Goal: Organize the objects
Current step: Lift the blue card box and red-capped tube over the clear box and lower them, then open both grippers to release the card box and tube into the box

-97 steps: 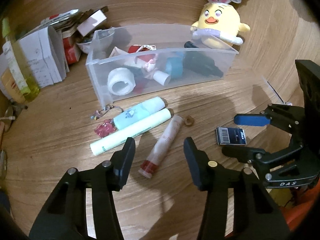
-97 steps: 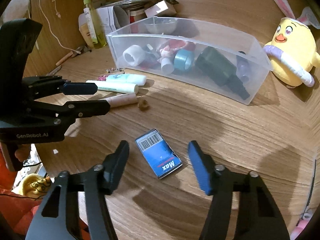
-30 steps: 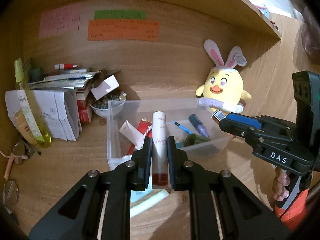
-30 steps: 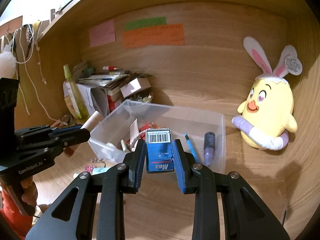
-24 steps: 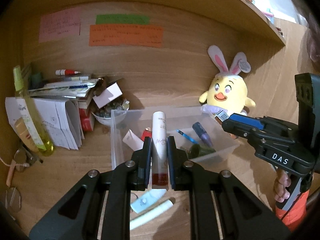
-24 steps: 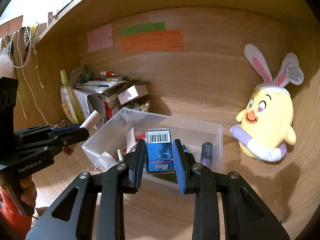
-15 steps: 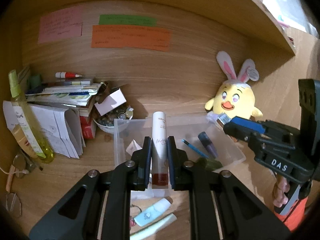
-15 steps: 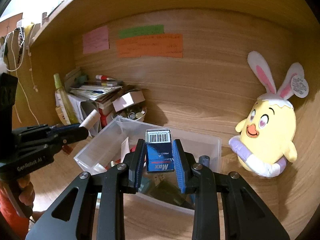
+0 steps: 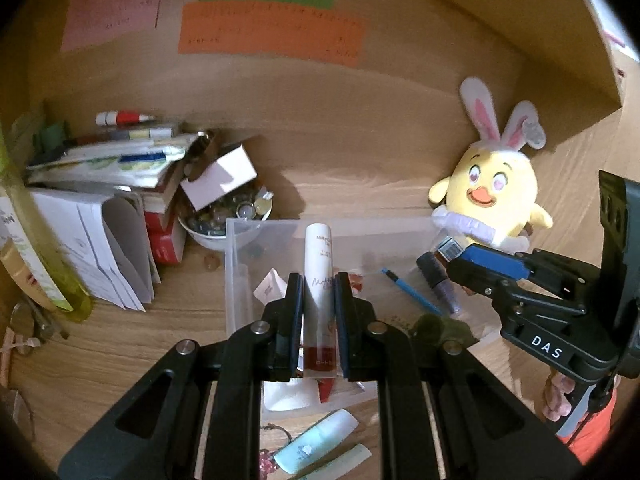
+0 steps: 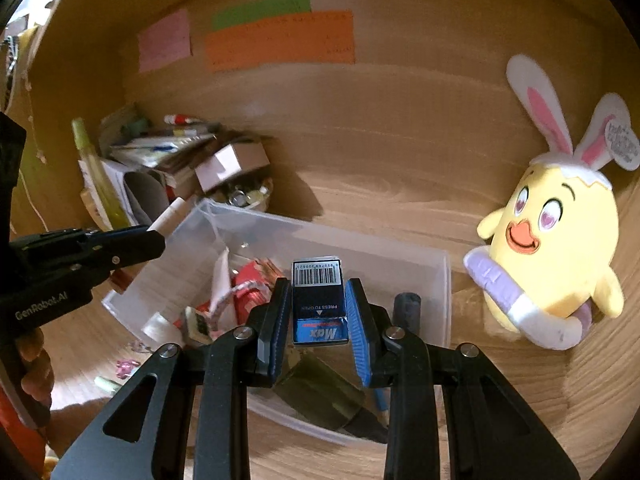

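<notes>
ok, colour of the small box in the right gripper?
Blue and black small box, barcode label on top; clearest in the right wrist view.

White tube (image 9: 319,276) and blue Max box (image 10: 318,304) — both upright above clear bin (image 10: 444,280).

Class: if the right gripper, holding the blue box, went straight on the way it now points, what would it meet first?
Probably the clear bin: the right gripper and its blue box aim into its open top, likely reaching the dark bottle inside first. Depth is unclear.

Yellow plush chick (image 10: 560,240) with pink-and-white ears, blue barcoded box (image 10: 318,300), white red-based tube (image 9: 319,280), orange note (image 9: 272,34)
</notes>
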Tool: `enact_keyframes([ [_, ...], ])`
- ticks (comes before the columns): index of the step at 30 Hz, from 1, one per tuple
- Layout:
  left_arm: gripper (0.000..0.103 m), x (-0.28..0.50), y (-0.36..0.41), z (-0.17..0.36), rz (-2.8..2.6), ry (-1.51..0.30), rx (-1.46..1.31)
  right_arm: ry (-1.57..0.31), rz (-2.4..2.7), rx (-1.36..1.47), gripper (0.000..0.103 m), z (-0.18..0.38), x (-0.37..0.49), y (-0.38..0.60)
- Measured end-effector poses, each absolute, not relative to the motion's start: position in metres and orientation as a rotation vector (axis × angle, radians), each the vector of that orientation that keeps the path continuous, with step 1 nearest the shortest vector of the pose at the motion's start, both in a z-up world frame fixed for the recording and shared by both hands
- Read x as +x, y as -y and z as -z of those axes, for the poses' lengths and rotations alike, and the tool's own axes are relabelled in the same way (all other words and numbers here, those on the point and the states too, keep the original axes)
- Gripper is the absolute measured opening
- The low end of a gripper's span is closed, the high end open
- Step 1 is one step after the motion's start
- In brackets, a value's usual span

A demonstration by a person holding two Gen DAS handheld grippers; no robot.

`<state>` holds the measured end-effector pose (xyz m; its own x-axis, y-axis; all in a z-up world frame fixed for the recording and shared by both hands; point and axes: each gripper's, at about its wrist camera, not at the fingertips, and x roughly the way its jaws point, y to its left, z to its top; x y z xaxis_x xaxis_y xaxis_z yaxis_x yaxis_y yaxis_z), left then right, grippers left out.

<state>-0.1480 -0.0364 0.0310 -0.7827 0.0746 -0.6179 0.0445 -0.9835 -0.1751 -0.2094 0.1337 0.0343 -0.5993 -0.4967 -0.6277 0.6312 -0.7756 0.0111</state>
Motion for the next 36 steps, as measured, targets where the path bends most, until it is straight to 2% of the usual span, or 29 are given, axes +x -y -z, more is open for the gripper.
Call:
enact_keyframes([
  [9,0.014,-0.165,0.047,-0.010,-2.906,0.352,-1.121,-0.344,2.320,0.920,0.025,-0.007,-0.223,-0.123],
  [28,0.015,-0.155,0.037,-0.011,-2.887,0.307,-1.109,-0.384,2.282,0.971,0.027,0.007,-0.222,-0.111],
  [29,0.016,-0.152,0.037,-0.013,-2.886,0.305,-1.105,-0.382,2.279,0.973,0.028,0.007,-0.222,-0.111],
  [30,0.018,-0.151,0.037,-0.014,-2.885,0.303,-1.102,-0.381,2.276,0.977,0.035,0.007,-0.222,-0.111],
  [31,0.024,-0.149,0.037,-0.015,-2.887,0.300,-1.099,-0.382,2.274,0.981,0.041,0.007,-0.222,-0.112],
  [32,0.030,-0.145,0.036,-0.016,-2.893,0.292,-1.091,-0.381,2.277,0.978,0.044,0.007,-0.221,-0.112],
  [36,0.038,-0.134,0.035,-0.023,-2.914,0.256,-1.066,-0.396,2.293,0.947,0.047,0.001,-0.216,-0.112],
])
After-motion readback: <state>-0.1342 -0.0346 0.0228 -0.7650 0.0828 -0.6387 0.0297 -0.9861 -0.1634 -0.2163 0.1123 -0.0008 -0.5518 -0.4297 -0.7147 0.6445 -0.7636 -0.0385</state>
